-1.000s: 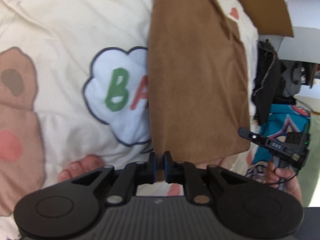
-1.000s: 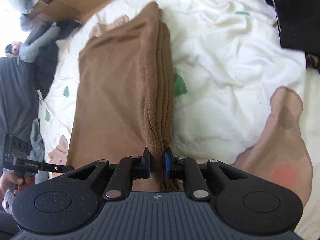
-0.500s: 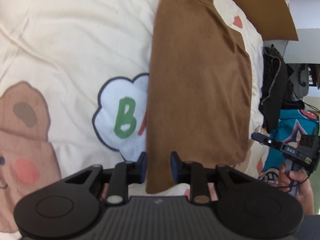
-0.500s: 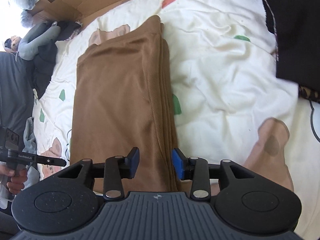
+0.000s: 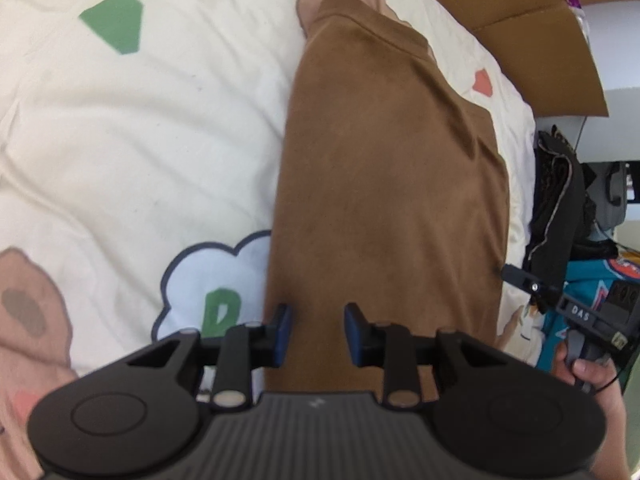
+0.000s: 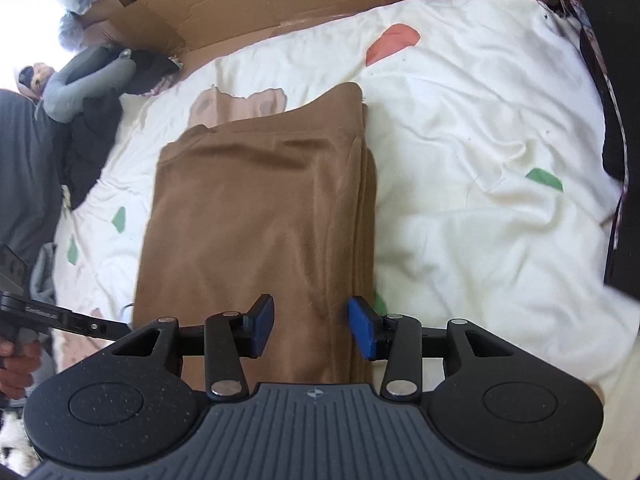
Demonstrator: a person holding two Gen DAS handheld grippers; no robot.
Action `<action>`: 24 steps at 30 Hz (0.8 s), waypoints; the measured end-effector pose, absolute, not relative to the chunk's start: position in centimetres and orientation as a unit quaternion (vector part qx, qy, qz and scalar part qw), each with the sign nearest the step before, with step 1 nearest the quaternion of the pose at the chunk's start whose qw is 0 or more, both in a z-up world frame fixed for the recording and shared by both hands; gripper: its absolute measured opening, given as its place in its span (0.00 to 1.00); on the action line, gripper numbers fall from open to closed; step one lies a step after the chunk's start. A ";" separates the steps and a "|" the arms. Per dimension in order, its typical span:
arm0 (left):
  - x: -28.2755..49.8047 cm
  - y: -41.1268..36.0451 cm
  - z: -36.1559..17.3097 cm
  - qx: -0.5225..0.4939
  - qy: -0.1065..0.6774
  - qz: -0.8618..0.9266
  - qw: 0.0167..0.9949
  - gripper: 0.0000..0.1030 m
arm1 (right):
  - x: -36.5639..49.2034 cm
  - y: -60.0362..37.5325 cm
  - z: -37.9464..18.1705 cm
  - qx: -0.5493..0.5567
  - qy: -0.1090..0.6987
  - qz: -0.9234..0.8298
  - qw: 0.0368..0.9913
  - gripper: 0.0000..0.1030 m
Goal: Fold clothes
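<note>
the folded brown garment (image 6: 256, 216) lay flat on the bed (image 6: 480, 128). my left fingers (image 5: 315, 334) and right fingers (image 6: 311, 330) stood parted above its near end, holding nothing, so the fold could rest undisturbed.

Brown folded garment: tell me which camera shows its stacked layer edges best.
The right wrist view: the brown folded garment shows its stacked layers along its right edge. The left wrist view shows only its flat top, no layers.
</note>
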State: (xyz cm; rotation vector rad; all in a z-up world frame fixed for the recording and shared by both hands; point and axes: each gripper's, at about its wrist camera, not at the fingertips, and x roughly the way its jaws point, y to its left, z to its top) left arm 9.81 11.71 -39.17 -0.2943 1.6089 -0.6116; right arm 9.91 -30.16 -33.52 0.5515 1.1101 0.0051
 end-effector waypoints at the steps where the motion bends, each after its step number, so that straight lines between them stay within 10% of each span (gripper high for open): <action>1: 9.8 11.6 -39.3 -0.126 0.706 -0.269 0.643 0.29 | 10.0 -30.3 -33.8 0.258 0.522 -0.002 0.813 0.47; 24: 12.7 11.4 -38.7 -0.119 0.668 -0.267 0.684 0.45 | 12.1 -33.0 -34.4 0.279 0.495 -0.033 0.822 0.47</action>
